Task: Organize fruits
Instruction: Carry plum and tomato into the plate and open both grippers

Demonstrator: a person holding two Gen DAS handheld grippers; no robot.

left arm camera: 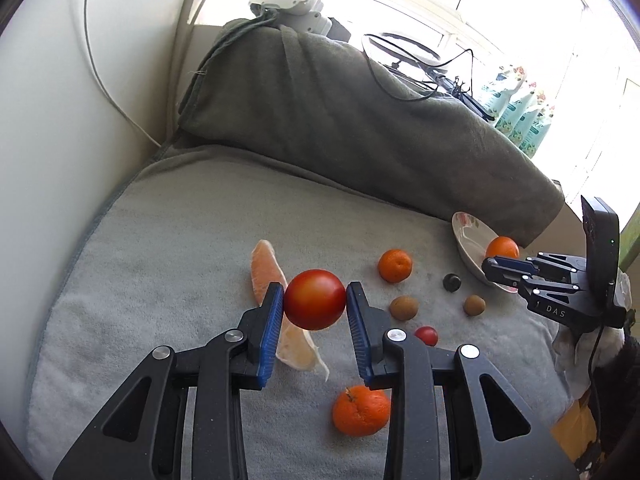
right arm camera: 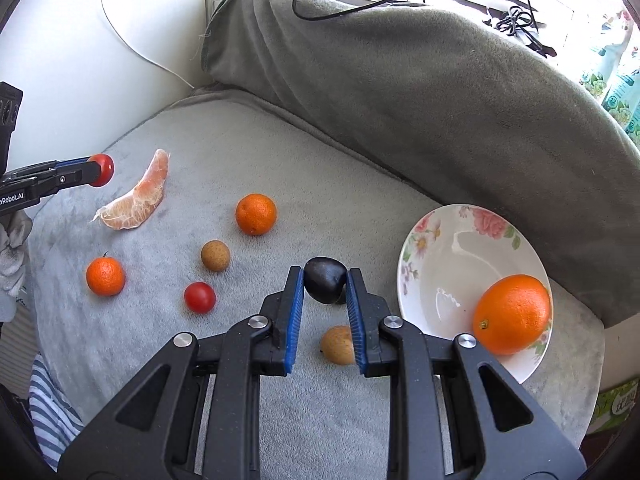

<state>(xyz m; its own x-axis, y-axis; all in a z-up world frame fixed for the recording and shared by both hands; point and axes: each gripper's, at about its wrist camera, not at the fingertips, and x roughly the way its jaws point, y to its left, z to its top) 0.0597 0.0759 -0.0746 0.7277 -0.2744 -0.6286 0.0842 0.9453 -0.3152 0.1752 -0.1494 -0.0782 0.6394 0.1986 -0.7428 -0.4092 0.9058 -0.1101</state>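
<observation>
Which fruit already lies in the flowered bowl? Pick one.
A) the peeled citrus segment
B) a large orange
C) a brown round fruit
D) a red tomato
B: the large orange rests inside the flowered bowl, which holds no other fruit.

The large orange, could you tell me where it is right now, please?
In the right wrist view the large orange lies in the floral bowl, at its lower right rim, right of the right gripper.

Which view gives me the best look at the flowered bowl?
Right wrist view: the flowered bowl shows nearly whole, with an orange inside. The left wrist view shows it small at the edge, partly behind the right tool.
</observation>
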